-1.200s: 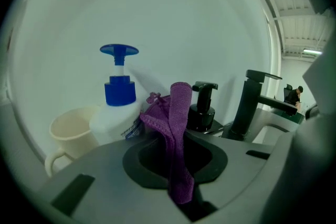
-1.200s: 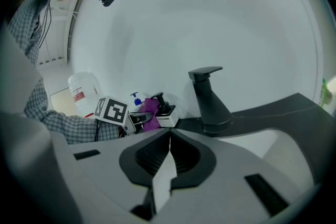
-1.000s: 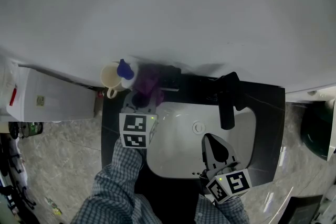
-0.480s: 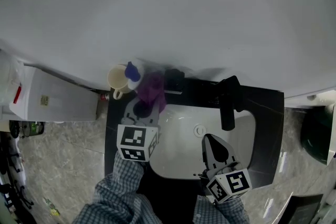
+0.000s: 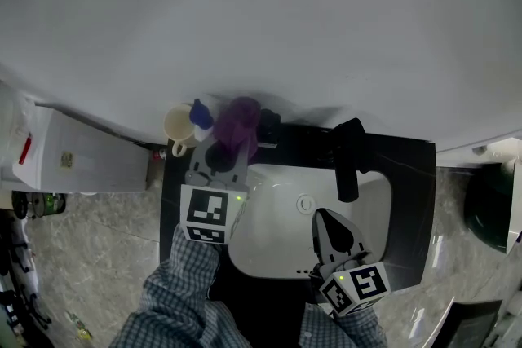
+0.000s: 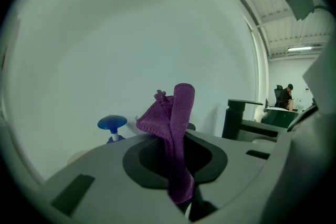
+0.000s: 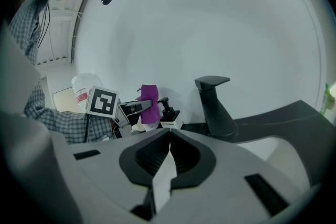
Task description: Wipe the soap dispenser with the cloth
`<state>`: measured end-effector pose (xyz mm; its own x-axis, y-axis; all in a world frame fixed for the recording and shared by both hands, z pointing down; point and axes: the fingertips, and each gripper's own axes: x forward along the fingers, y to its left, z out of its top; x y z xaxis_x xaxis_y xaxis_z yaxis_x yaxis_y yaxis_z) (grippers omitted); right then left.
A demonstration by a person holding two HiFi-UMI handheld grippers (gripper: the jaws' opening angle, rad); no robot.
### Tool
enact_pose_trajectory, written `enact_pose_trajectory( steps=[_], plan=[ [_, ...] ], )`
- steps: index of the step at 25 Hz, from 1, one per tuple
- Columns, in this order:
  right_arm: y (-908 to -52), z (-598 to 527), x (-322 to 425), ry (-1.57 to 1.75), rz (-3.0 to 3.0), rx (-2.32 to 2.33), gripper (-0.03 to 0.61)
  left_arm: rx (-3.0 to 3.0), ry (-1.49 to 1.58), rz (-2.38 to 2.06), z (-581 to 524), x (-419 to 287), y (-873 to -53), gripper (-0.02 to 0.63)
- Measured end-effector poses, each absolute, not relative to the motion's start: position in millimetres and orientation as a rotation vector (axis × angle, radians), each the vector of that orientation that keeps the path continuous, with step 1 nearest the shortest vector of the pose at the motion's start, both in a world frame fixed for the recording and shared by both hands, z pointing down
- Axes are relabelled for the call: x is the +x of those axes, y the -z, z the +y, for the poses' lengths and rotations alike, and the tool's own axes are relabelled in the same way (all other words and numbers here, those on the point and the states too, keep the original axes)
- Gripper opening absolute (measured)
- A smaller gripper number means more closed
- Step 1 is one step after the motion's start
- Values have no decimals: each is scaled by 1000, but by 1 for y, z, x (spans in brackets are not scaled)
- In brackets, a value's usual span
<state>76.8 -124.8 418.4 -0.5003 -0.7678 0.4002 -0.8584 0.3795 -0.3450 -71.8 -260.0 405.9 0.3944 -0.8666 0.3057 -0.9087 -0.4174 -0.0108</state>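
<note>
My left gripper [image 5: 220, 157] is shut on a purple cloth [image 5: 237, 123], which stands bunched above the jaws in the left gripper view [image 6: 176, 118]. The cloth is held up beside the soap dispenser [image 5: 268, 126], a white body with a black pump at the back of the counter by the wall. The right gripper view shows the cloth [image 7: 149, 102] just left of the dispenser [image 7: 168, 114]; I cannot tell whether they touch. My right gripper [image 5: 327, 218] hangs over the front of the white sink [image 5: 277, 244], shut with nothing between its jaws [image 7: 169, 140].
A black faucet [image 5: 348, 160] stands at the back of the sink on the dark counter [image 5: 408, 200]. A cream cup [image 5: 177, 125] holding a blue-topped item [image 5: 201, 115] is left of the cloth. A white cabinet [image 5: 90, 155] adjoins the counter's left side.
The left gripper with the cloth drew back slightly toward me, then moved forward and up toward the wall again. The right gripper has stayed over the sink.
</note>
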Motion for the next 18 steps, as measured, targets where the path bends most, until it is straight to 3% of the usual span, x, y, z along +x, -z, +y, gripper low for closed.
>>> enact_pose_trajectory(
  steps=[8, 18],
  plan=[
    [-424, -126, 87, -789, -2435, 1489, 18, 2482, -295, -1573, -254, -62, -420, 60],
    [-432, -122, 92, -811, -2414, 1504, 18, 2494, -376, -1460, -248, -34, -456, 60]
  ],
)
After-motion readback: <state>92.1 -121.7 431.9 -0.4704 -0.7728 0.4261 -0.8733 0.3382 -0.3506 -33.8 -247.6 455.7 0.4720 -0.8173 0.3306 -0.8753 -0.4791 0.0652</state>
